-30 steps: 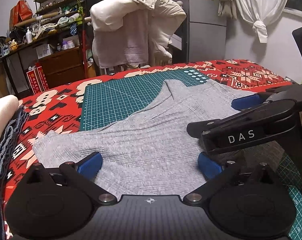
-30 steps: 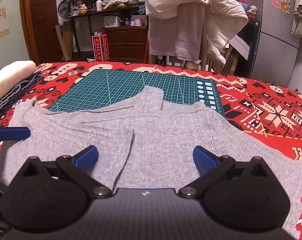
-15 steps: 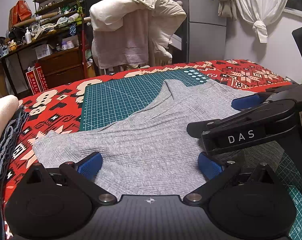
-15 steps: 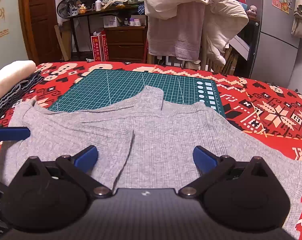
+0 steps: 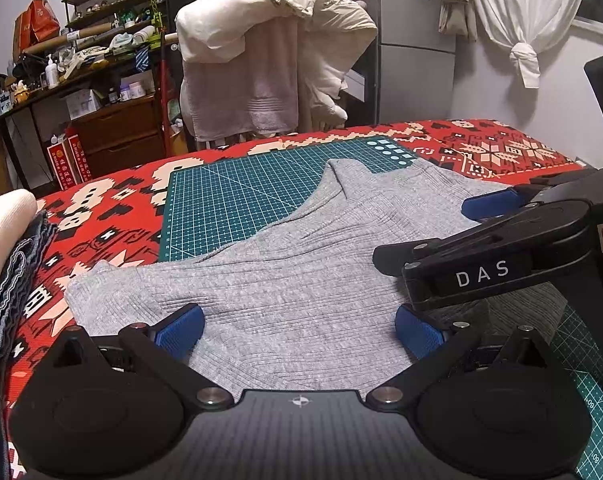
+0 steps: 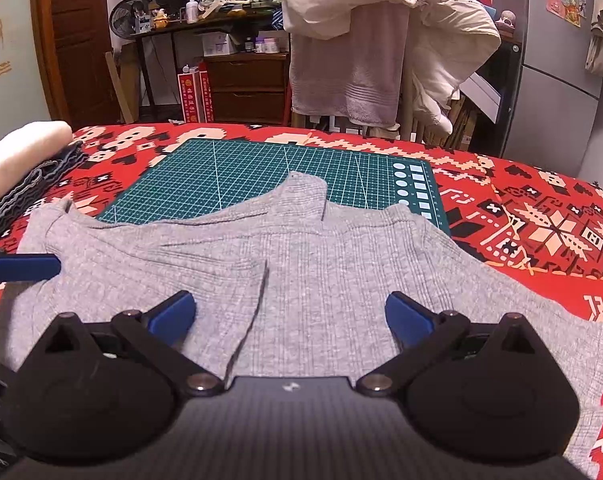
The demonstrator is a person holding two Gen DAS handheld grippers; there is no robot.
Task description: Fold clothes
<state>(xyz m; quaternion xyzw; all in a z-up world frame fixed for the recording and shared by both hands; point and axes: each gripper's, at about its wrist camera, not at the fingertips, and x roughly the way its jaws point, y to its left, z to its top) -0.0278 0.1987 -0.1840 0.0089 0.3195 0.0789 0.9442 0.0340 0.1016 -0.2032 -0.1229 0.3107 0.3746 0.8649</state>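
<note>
The grey ribbed top [image 6: 321,264] lies spread flat, partly on the green cutting mat [image 6: 261,172] and partly on the red patterned cover [image 6: 541,216], its long axis running left to right across both my views, collar pointing away from me. Its left part is already turned in over the body, leaving a free edge running towards me. My right gripper [image 6: 287,318] hovers over the middle, fingers spread apart and empty; my left gripper [image 5: 297,326] likewise gapes unladen over the left portion. The unfolded right side lies nearer my right hand, I judge.
</note>
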